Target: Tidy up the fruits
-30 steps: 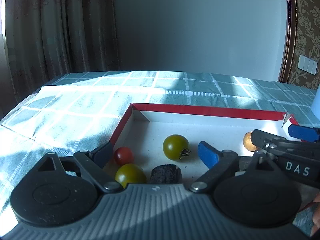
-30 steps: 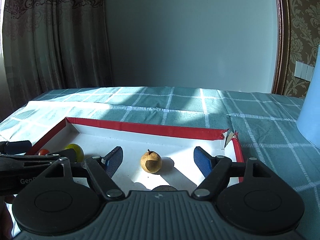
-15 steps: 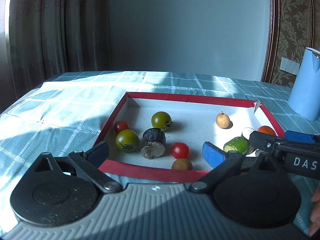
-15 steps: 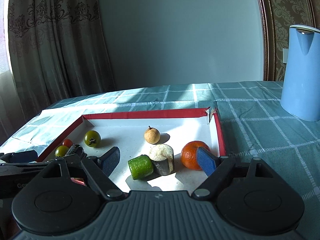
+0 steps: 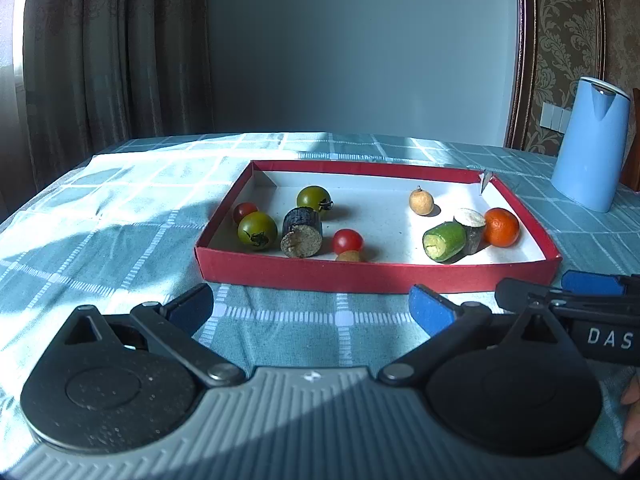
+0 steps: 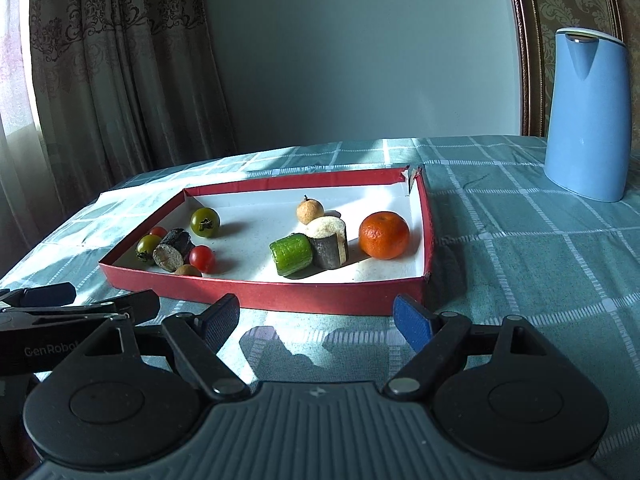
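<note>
A shallow red box (image 5: 376, 274) (image 6: 280, 294) with a white floor sits on the checked tablecloth. On its left lie two green tomatoes (image 5: 257, 230) (image 5: 313, 198), two red cherry tomatoes (image 5: 347, 241) (image 5: 245, 211), a dark cut piece (image 5: 302, 232) and a small brown fruit (image 5: 348, 256). On its right lie a tan round fruit (image 5: 421, 201), a green cucumber piece (image 5: 445, 241), a dark cut piece (image 6: 330, 242) and an orange (image 5: 501, 227) (image 6: 384, 235). My left gripper (image 5: 310, 308) and right gripper (image 6: 316, 318) are open and empty, in front of the box's near wall.
A tall blue jug (image 5: 588, 144) (image 6: 586, 118) stands on the table to the right of the box. Curtains hang at the left and a plain wall is behind the table. The right gripper's fingers (image 5: 576, 286) show at the left wrist view's right edge.
Both grippers have pulled back out of the box and towards the table's near side. More of the box and fruit now shows. Both stay open and empty.
</note>
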